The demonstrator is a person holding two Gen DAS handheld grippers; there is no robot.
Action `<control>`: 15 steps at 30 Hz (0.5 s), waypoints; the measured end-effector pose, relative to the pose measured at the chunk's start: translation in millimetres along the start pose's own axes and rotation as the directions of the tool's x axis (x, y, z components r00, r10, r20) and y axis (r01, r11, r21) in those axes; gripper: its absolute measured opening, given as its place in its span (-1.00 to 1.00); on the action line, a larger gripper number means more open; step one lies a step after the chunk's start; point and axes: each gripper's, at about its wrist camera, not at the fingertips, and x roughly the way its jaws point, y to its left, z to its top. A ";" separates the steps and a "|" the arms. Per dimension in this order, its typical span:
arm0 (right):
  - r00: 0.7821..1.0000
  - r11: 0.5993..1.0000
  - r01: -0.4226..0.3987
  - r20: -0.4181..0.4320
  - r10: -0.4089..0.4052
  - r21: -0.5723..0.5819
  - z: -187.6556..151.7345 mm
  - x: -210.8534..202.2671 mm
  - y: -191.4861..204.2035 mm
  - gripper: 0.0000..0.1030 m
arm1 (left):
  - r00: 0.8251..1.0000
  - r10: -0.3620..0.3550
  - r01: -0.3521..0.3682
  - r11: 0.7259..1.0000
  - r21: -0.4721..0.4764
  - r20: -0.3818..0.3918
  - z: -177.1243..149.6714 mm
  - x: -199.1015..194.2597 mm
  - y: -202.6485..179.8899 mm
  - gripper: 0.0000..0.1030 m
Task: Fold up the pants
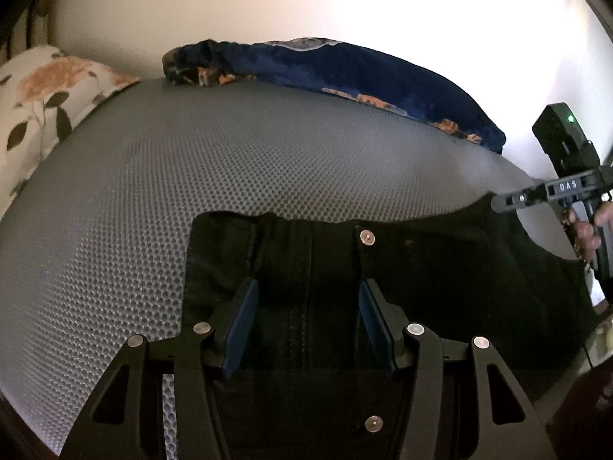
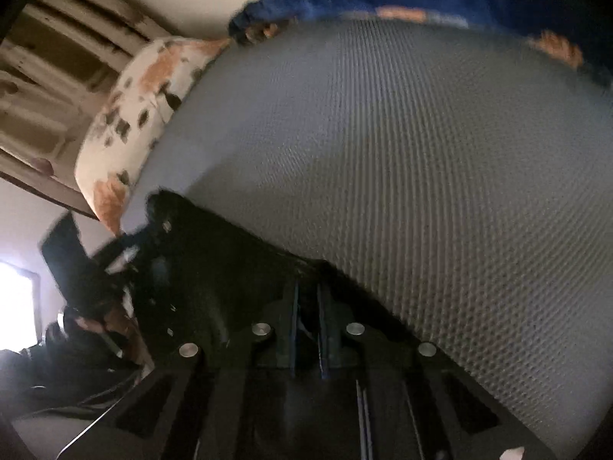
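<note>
left tongs (image 1: 306, 322): jaws apart | right tongs (image 2: 306, 329): clamped together

A grey mesh mattress (image 1: 230, 161) meets a pale wall (image 1: 306, 0), with a floral pillow (image 1: 42, 103).

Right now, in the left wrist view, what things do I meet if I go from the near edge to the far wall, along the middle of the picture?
left gripper with open jaws → black pants → grey mattress → dark blue blanket with orange pattern → white wall.

Grey mat (image 1: 268, 161) bare mid-bed; pillow (image 1: 42, 103) left, blue blanket (image 1: 345, 69) along far edge.
</note>
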 end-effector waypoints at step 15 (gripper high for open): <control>0.968 0.980 0.161 0.174 -0.180 0.119 -13.6 -29.3 -14.5 -0.43 | 0.998 0.052 -0.054 0.996 0.065 0.036 14.1 -16.2 -16.5 0.08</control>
